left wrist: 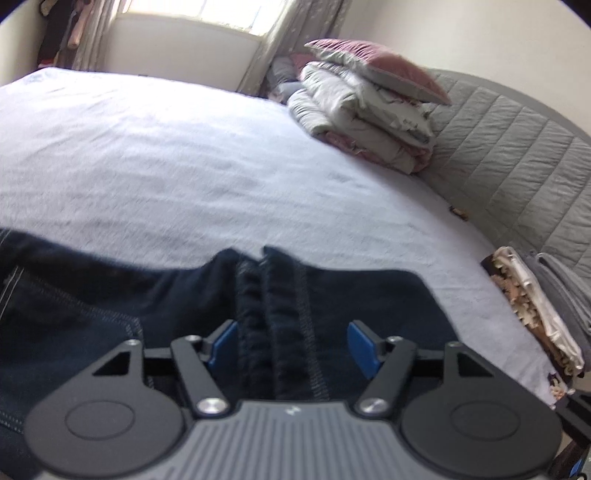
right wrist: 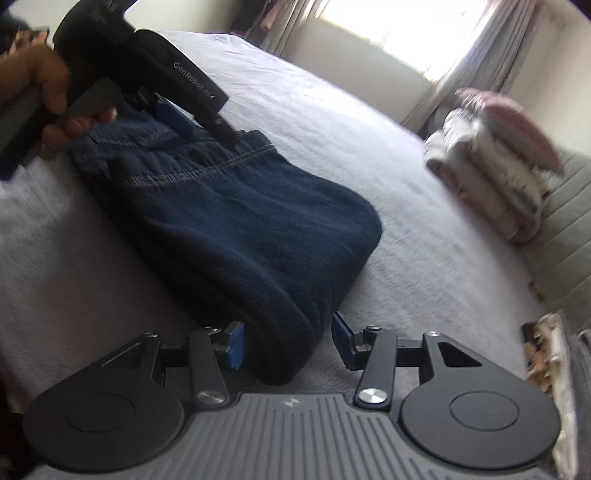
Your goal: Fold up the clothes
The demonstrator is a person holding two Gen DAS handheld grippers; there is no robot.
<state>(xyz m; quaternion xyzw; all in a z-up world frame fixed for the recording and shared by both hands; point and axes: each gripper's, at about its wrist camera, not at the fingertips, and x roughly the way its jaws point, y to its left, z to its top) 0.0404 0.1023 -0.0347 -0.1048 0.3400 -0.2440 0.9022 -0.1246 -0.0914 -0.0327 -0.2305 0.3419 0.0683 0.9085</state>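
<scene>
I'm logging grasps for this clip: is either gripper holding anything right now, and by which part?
Nothing is clamped. Both the left gripper and right gripper are open, straddling edges of the folded dark blue jeans on the bed.

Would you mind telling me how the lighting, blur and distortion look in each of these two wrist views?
Left wrist view: the window is blown out, the sheet is washed pale, fisheye bends the headboard, and the jeans are soft. Right wrist view: overall motion blur smears the bedding stack, the window glares, and the left gripper looks sharper.
</scene>
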